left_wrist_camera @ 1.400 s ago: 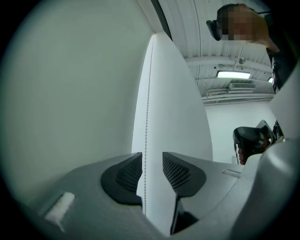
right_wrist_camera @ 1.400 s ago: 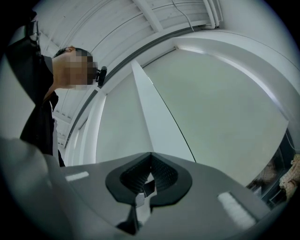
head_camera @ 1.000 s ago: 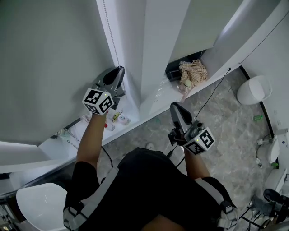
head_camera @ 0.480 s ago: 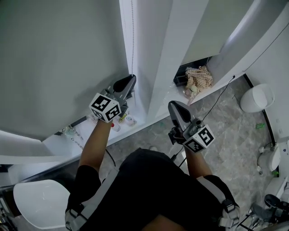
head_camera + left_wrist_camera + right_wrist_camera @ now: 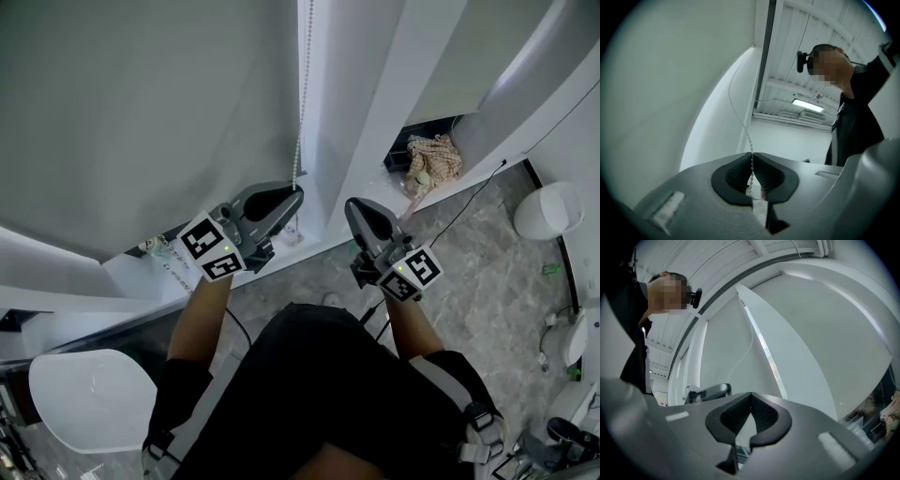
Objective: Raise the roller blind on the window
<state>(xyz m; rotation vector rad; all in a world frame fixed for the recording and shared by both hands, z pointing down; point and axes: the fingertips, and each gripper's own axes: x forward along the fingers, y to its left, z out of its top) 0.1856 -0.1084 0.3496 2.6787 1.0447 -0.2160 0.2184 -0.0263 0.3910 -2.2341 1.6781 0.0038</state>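
The grey roller blind (image 5: 141,112) hangs over the window at the left. Its white bead chain (image 5: 302,94) drops along the blind's right edge. My left gripper (image 5: 286,199) is at the chain's lower end. In the left gripper view the chain (image 5: 740,124) runs down between the pads of the left gripper (image 5: 751,157); the jaws have just been closing and now pinch it. My right gripper (image 5: 359,212) hovers just right of the left one, in front of the white window post (image 5: 366,94). Its pads meet with nothing between them (image 5: 751,397).
The sill (image 5: 141,272) below the blind carries small bottles and clutter. A checked cloth (image 5: 433,159) lies on the sill of the window to the right. A white round seat (image 5: 89,398) stands at lower left, a white bin (image 5: 555,208) at right, a black cable (image 5: 450,220) crosses the floor.
My left gripper has swung right and a little up to the bead chain and closed on it. My right gripper has drifted left, closer to the left one.
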